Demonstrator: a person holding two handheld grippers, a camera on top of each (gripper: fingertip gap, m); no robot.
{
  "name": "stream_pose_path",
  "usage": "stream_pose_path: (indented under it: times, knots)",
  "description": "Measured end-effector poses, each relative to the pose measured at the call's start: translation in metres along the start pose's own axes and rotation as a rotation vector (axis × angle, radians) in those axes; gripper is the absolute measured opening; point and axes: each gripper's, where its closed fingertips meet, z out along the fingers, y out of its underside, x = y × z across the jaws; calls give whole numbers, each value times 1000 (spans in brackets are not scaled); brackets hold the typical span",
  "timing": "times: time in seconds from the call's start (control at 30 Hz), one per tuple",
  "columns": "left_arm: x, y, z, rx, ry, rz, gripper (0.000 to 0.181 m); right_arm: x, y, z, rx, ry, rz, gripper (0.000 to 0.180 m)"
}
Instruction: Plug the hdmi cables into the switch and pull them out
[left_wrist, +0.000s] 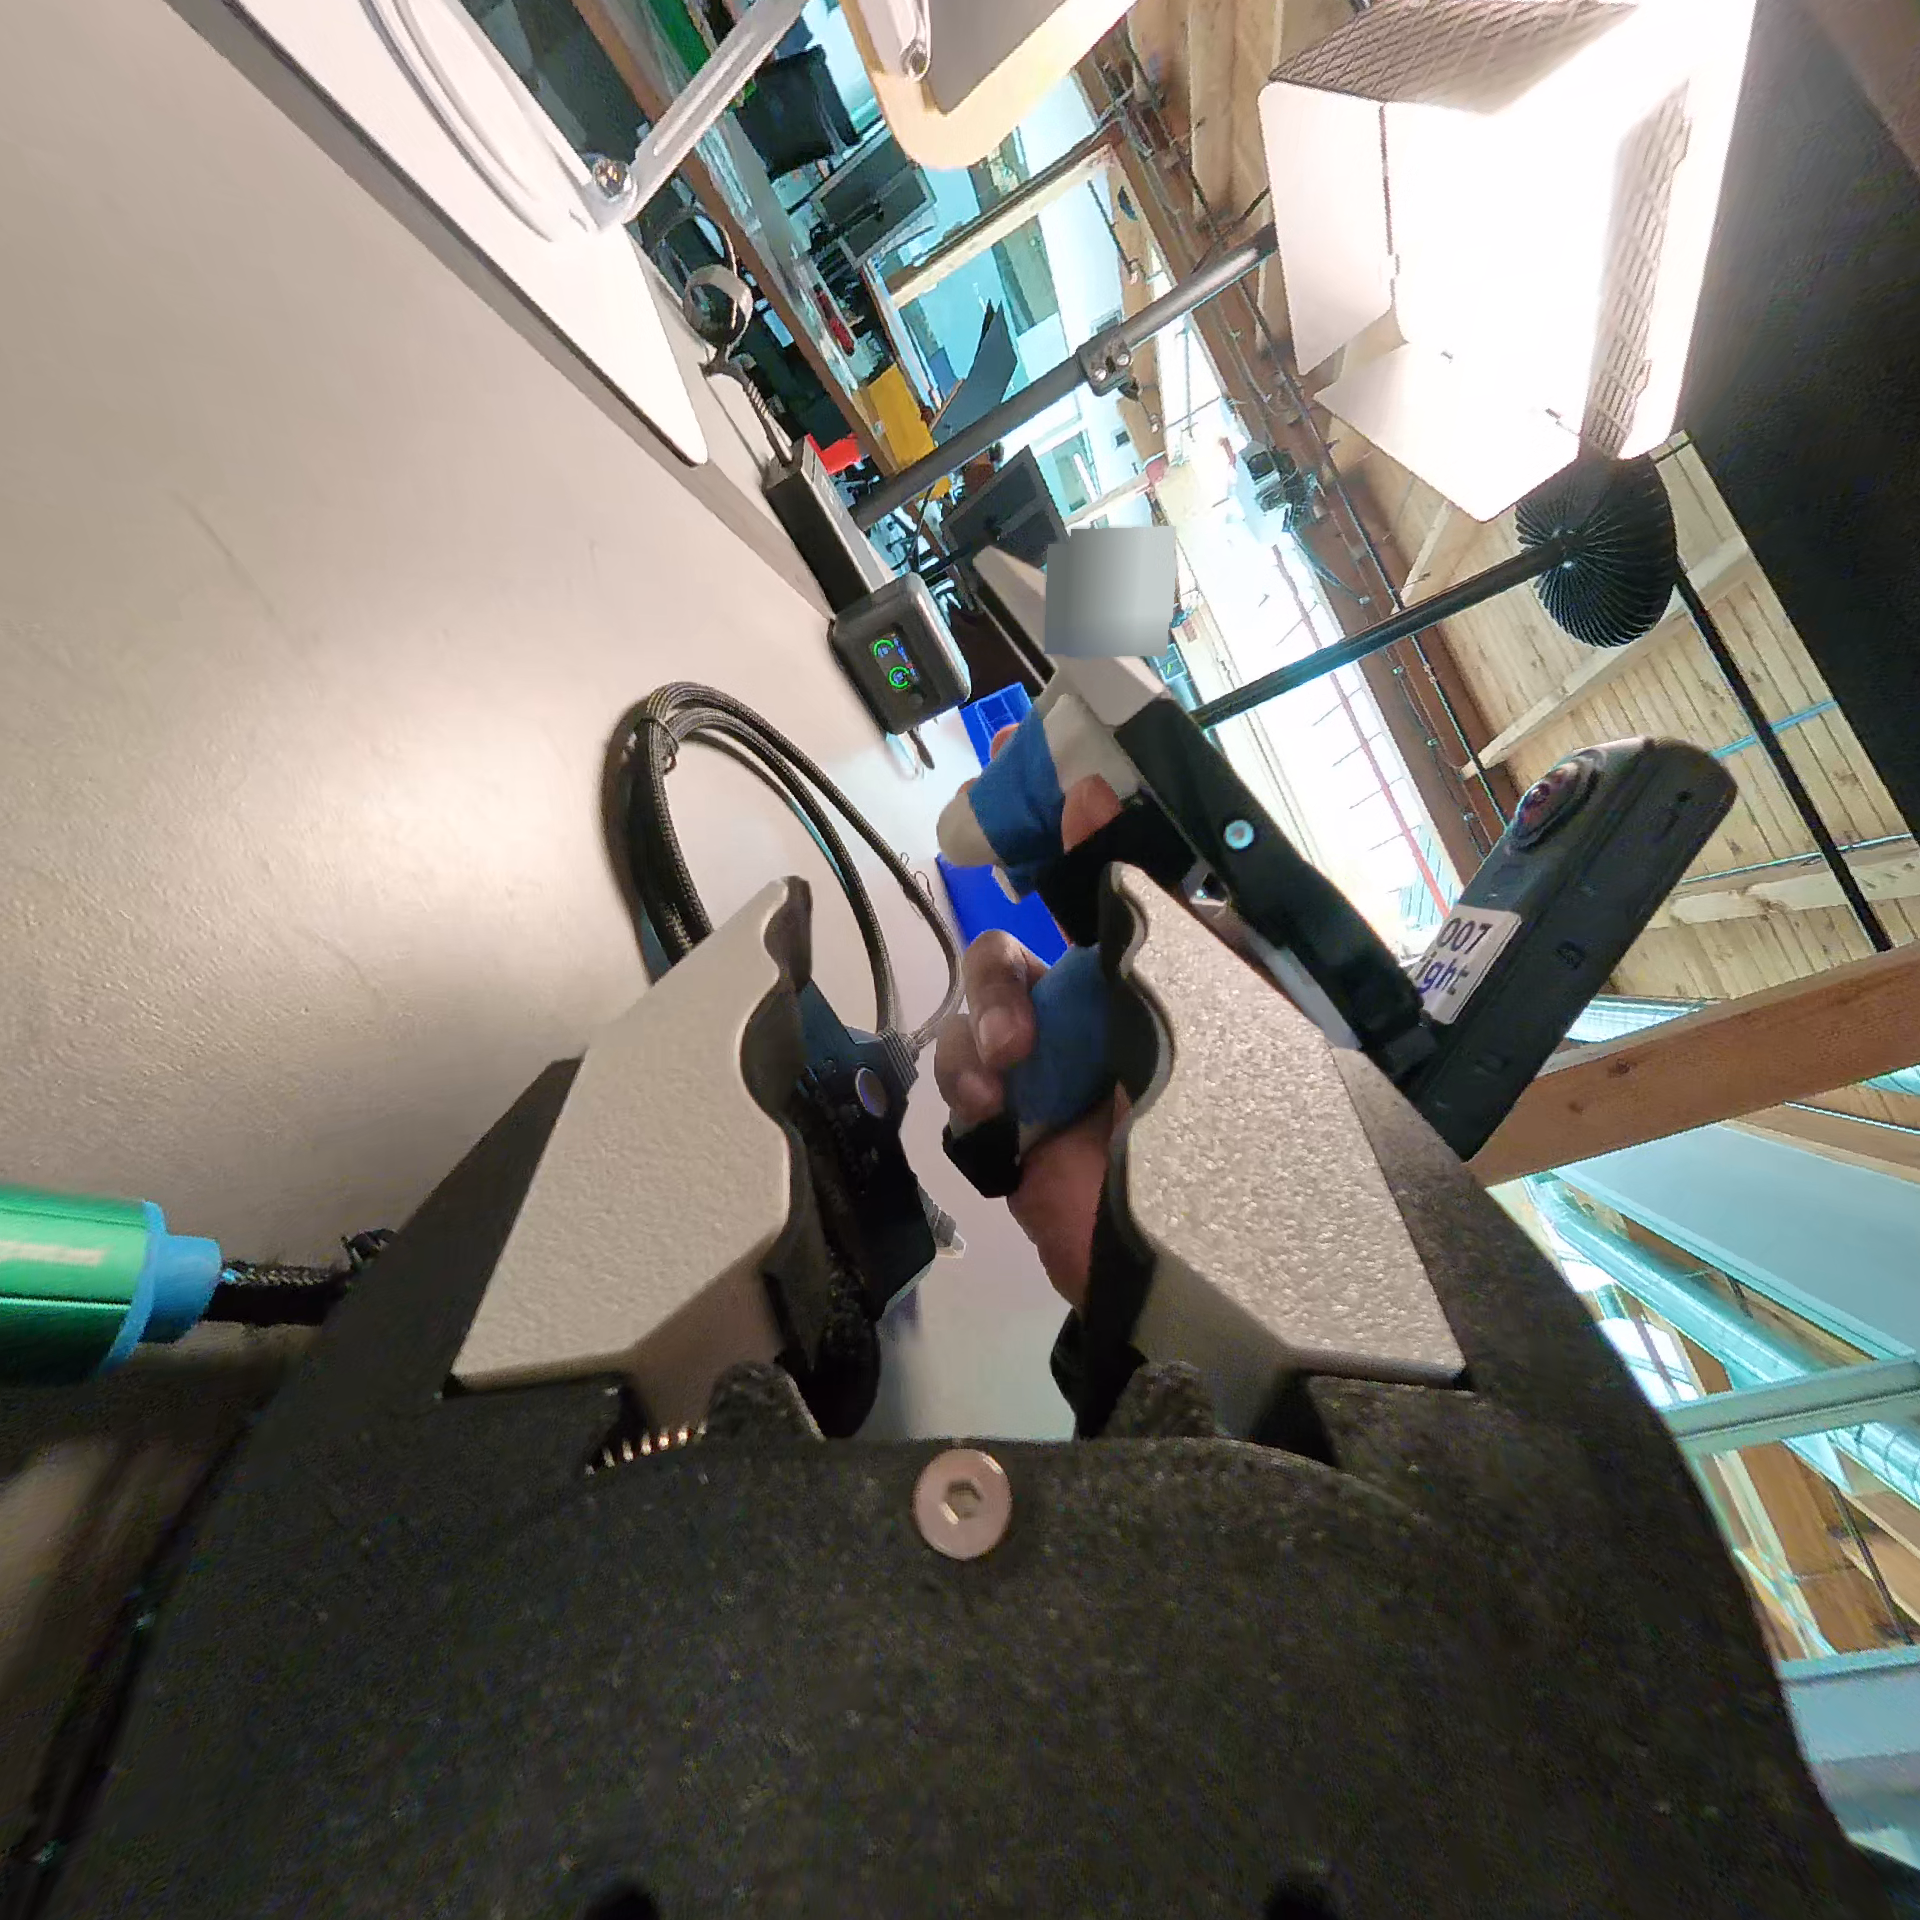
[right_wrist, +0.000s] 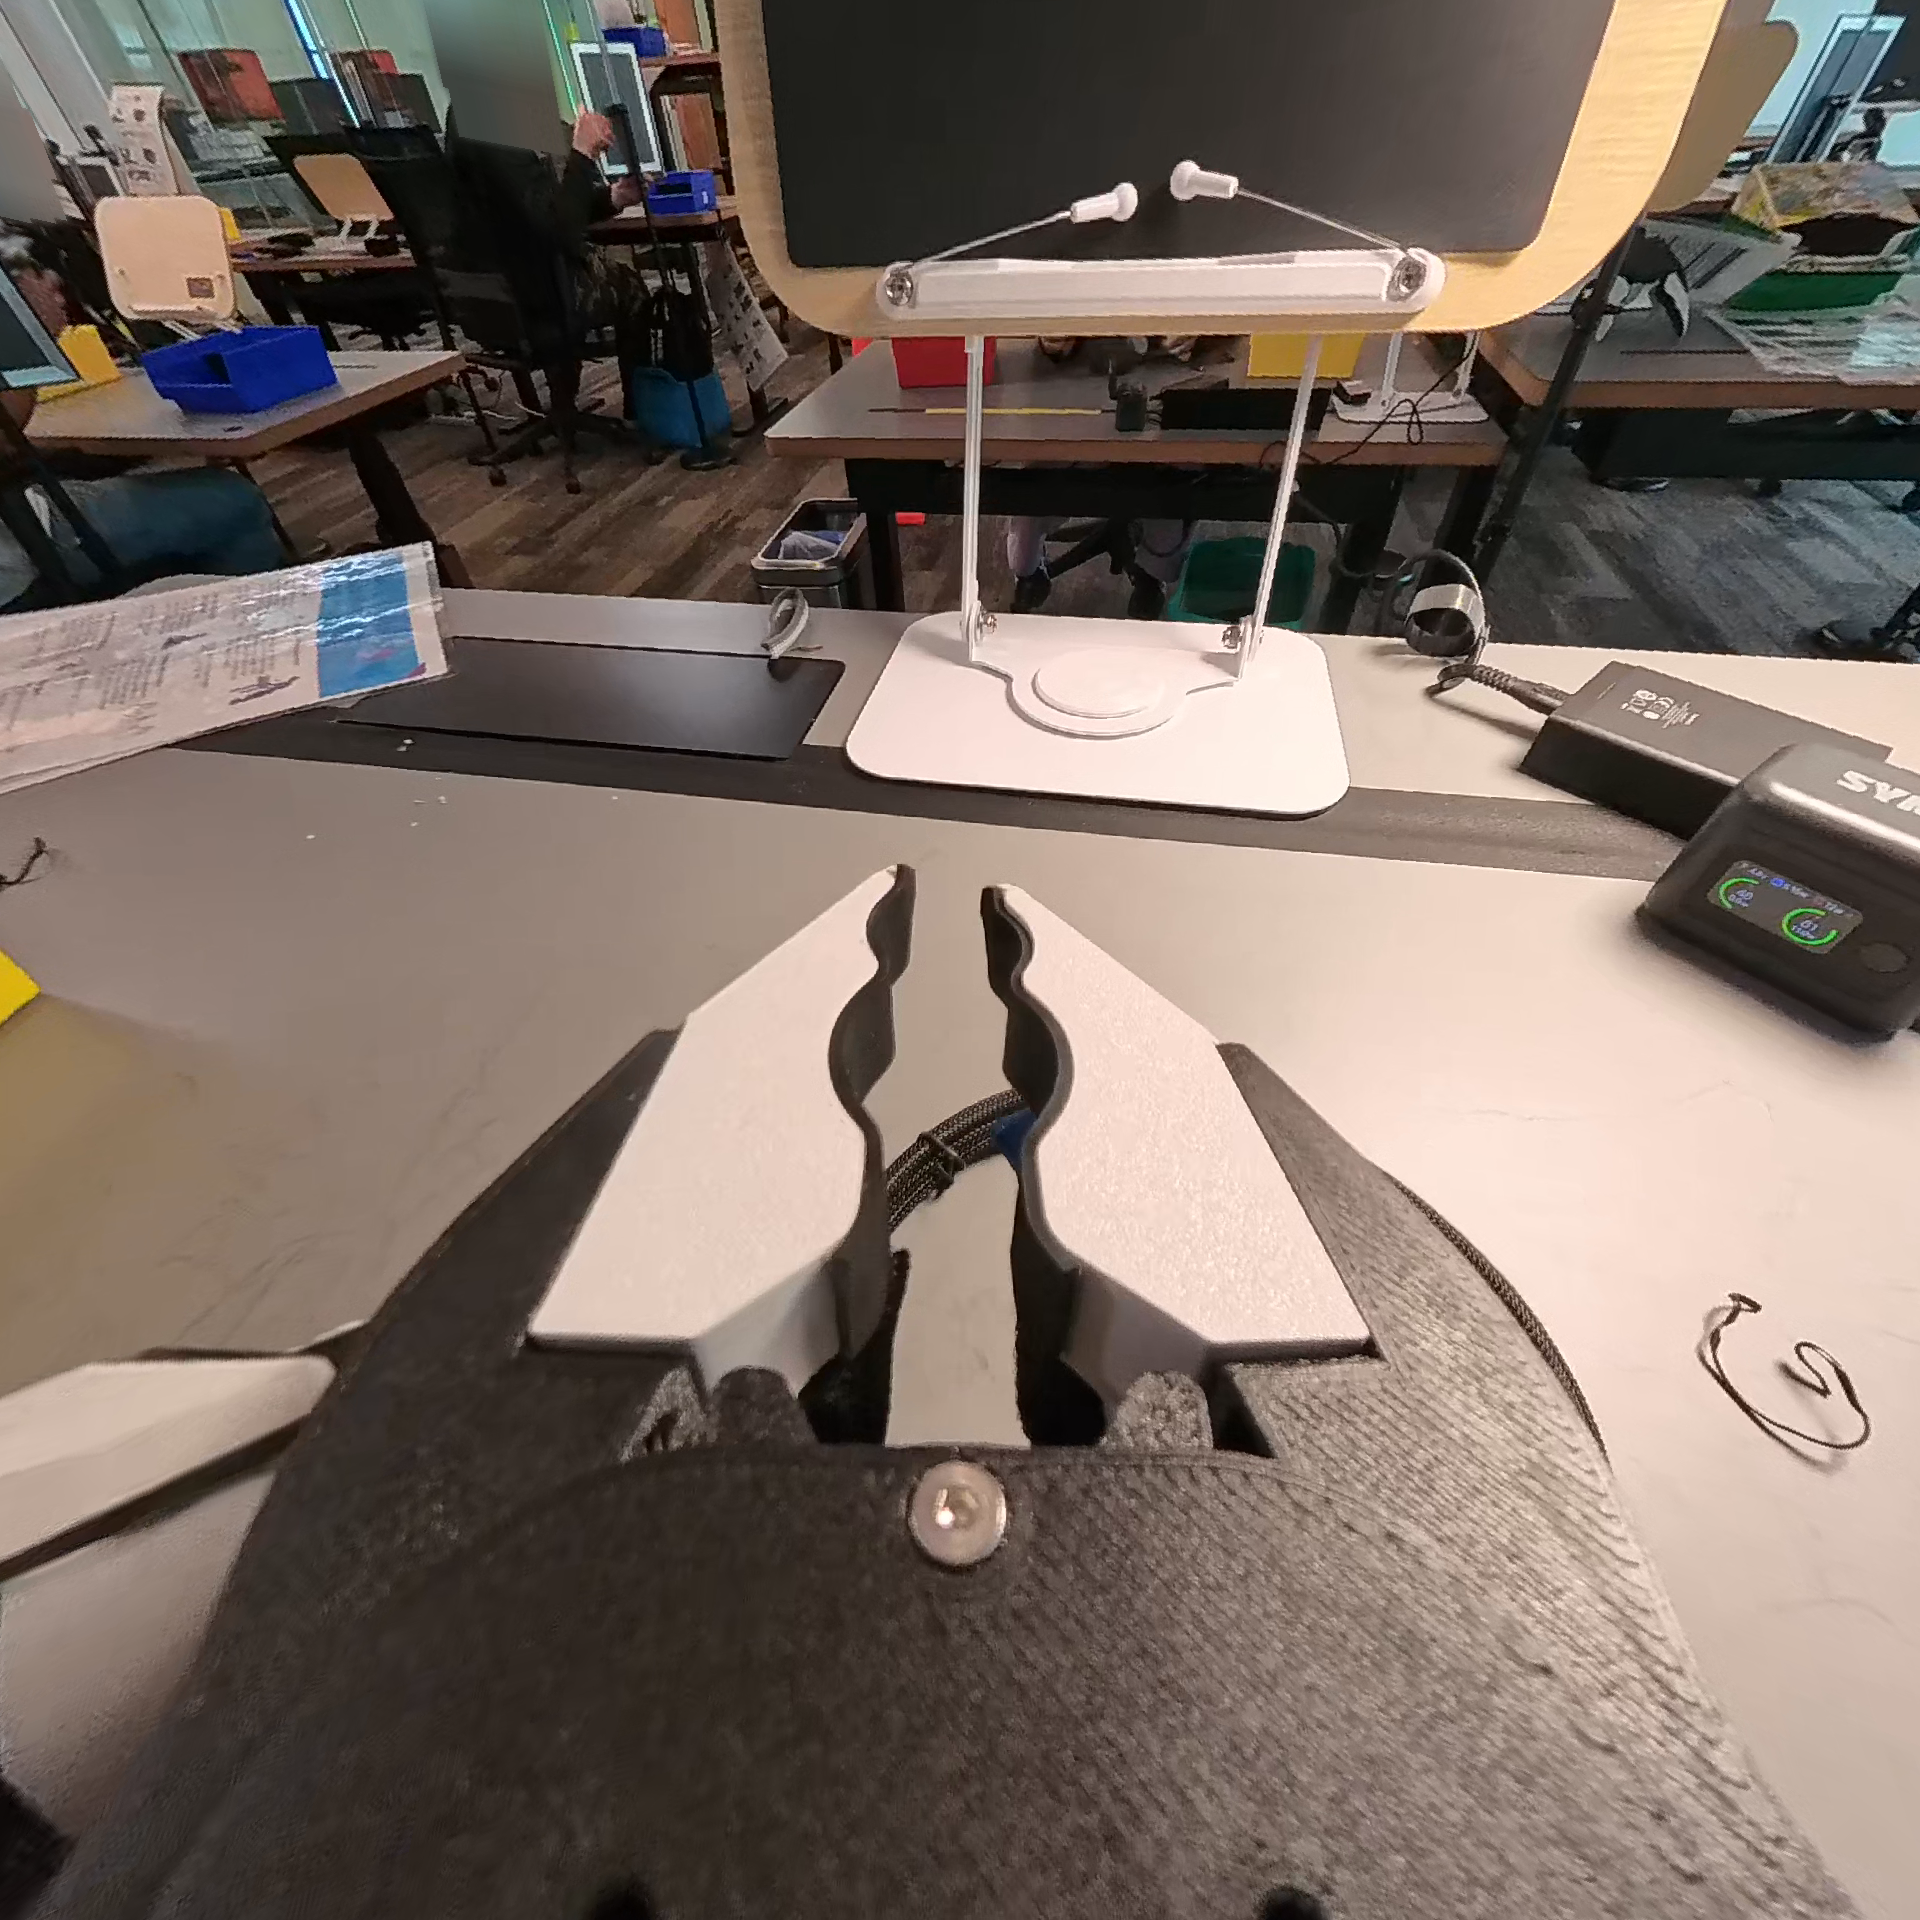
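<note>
Holding the left claw (left_wrist: 951, 894) open and rolled on its side above the desk (left_wrist: 260, 727), with the black switch (left_wrist: 862, 1153) sitting inside the gap, hard against the desk-side finger and clear of the other, so not being clamped as far as can be judged. Lying with its long axis roughly along the fingers, button face showing, one braided lead (left_wrist: 665, 810) leaving its far end and looping away over the desk beyond the switch. Resting out to the desk side of the switch, outside the claw and at the edge of the left wrist view, a green plug (left_wrist: 73, 1268) with a blue collar, its braided tail pointing toward the switch. Hovering just past the switch on the open side, the right hand (left_wrist: 997, 1039) gripping its handle. Keeping the right claw (right_wrist: 948, 888) nearly closed, with a braided cable (right_wrist: 935, 1158) and a blue collar (right_wrist: 1013, 1132) crossing slantwise between the fingers; not showing whether the pads are pinching it or merely passing over it. Judging the left claw nearer the switch, and the next move as depending on steadying the switch while lining a plug up with its long axis.
</note>
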Motion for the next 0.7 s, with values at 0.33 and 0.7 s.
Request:
stream_pose_path:
  times: [0.33, 0.7]
  knots:
    - [6, -12, -4, 58, 15, 87, 55, -10, 8, -14, -23, -105, -14, 10]
    - [3, -25, -13, 107, 2, 150, 15, -39, 9, -64, -104, -604, -14, 1]
